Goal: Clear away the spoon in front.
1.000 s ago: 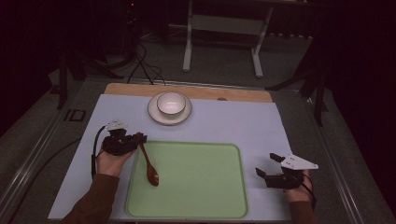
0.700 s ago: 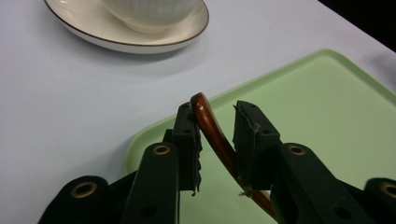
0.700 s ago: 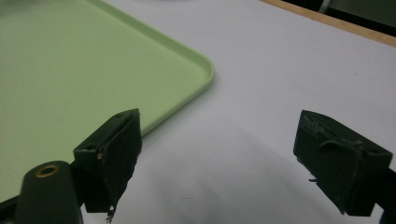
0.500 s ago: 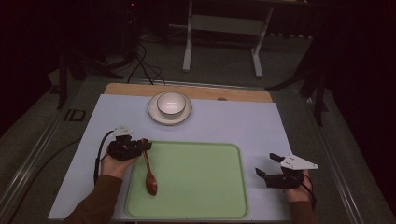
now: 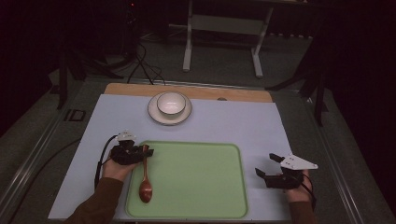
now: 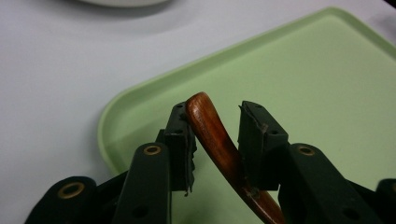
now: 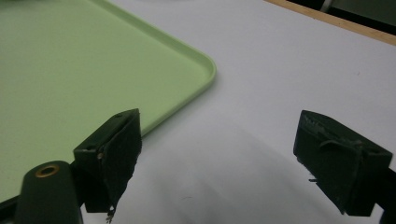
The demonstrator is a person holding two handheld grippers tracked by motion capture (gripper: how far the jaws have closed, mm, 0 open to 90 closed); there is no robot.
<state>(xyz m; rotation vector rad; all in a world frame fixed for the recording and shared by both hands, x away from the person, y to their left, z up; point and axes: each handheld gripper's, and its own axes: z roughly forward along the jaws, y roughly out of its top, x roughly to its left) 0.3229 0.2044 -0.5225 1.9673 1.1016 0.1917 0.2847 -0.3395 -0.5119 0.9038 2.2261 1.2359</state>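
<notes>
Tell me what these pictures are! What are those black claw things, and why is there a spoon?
A person sits at a table holding a tool in each hand. One picture looks down from above. The other two come from little cameras riding on the tools, looking along their black jaws.

The left hand-held gripper has the handle of a brown wooden spoon between its jaws. The spoon's round end lies on the green tray. I cannot tell if the jaws are squeezing the handle or letting go.

The right hand-held gripper is open and holds nothing. It waits over the pale table beside the tray.

Farther back, a white bowl sits on a plate.
</notes>
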